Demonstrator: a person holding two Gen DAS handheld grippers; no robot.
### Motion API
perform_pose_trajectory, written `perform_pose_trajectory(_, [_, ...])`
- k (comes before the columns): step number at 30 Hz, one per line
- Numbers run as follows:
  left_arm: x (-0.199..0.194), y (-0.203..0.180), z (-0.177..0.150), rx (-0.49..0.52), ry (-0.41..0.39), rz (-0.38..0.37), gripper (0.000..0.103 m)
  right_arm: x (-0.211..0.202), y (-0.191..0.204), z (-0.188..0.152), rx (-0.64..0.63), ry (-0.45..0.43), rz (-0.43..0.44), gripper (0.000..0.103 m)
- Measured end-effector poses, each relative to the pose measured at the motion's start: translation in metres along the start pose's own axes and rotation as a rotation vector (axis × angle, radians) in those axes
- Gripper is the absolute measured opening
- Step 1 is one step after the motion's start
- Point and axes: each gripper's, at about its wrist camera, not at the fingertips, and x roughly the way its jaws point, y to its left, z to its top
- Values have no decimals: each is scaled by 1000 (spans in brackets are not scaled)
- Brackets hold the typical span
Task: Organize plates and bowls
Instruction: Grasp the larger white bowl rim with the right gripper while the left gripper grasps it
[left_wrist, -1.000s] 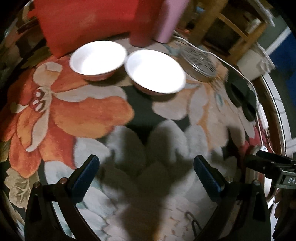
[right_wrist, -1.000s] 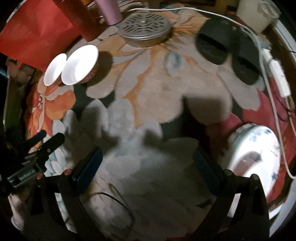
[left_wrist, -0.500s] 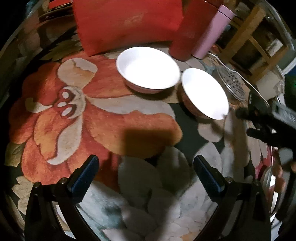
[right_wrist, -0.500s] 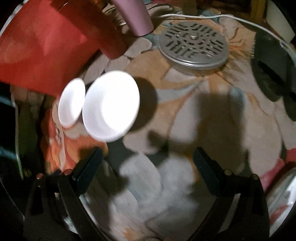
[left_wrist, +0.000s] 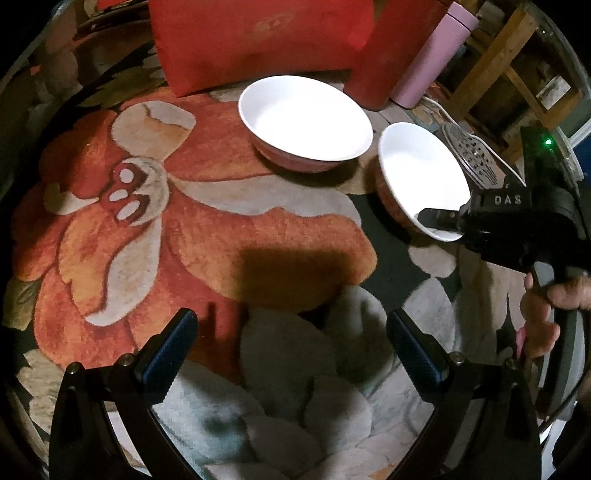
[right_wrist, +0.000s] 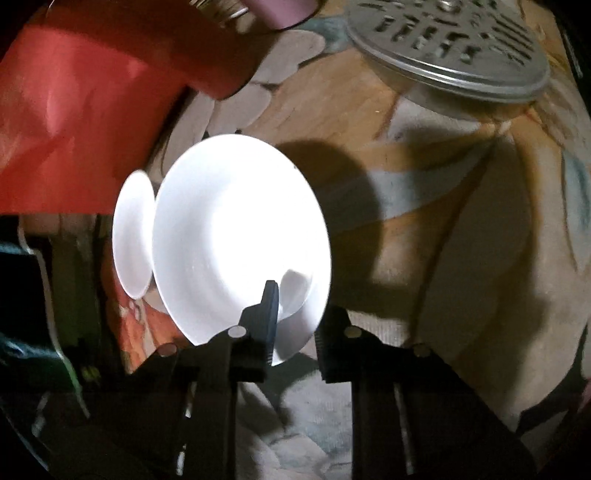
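A flowered rug (left_wrist: 229, 236) in orange, cream and black carries everything. Two white bowls (left_wrist: 306, 118) (left_wrist: 421, 173) sit side by side on it, near a red bag (left_wrist: 258, 40), a pink bottle (left_wrist: 436, 55) and a slotted metal lid (right_wrist: 447, 48).

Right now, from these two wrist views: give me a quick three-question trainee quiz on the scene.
1. True or false: the left gripper holds a bowl.
2. The right gripper is at: A) the rim of a white bowl; B) the metal grate; C) the pink bottle.
3. How many white bowls are in view?
Key: 1 false, it is open and empty. 2 A; its jaws have just been closing, with the rim between them. 3 two; the other bowl stands beside it.
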Motion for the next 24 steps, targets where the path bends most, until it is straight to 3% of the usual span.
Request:
perform_pose_trajectory(3, [1, -6, 1, 4, 1, -18, 102, 0, 2, -8, -34, 36, 53, 18])
perform_pose_trajectory(8, [6, -13, 4, -6, 11, -58, 102, 8, 9, -34, -152, 175, 136, 18])
perform_pose_trajectory(12, [14, -18, 6, -19, 25, -83, 100, 14, 21, -51, -276, 230, 109, 21])
perform_pose_trajectory(14, [23, -21, 9, -25, 41, -91, 93, 10, 29, -56, -305, 214, 74, 21])
perform_pose_trajectory(15, [28, -24, 12, -27, 51, -94, 85, 9, 32, -57, -310, 204, 62, 21])
perform_pose_trajectory(18, [35, -29, 19, -22, 54, -92, 77, 4, 43, -62, -323, 130, 4, 21])
perform_pose_trajectory(19, [36, -31, 20, -13, 53, -86, 60, 1, 45, -63, -320, 100, -13, 21])
perform_pose_trajectory(21, [42, -34, 23, 3, 75, -80, 44, -6, 42, -60, -310, 60, -34, 21])
perform_pose_trajectory(23, [44, -36, 25, 13, 76, -78, 38, -6, 39, -59, -305, 51, -40, 21])
perform_pose_trajectory(24, [43, -36, 25, 20, 72, -77, 27, -4, 40, -60, -302, 49, -50, 21])
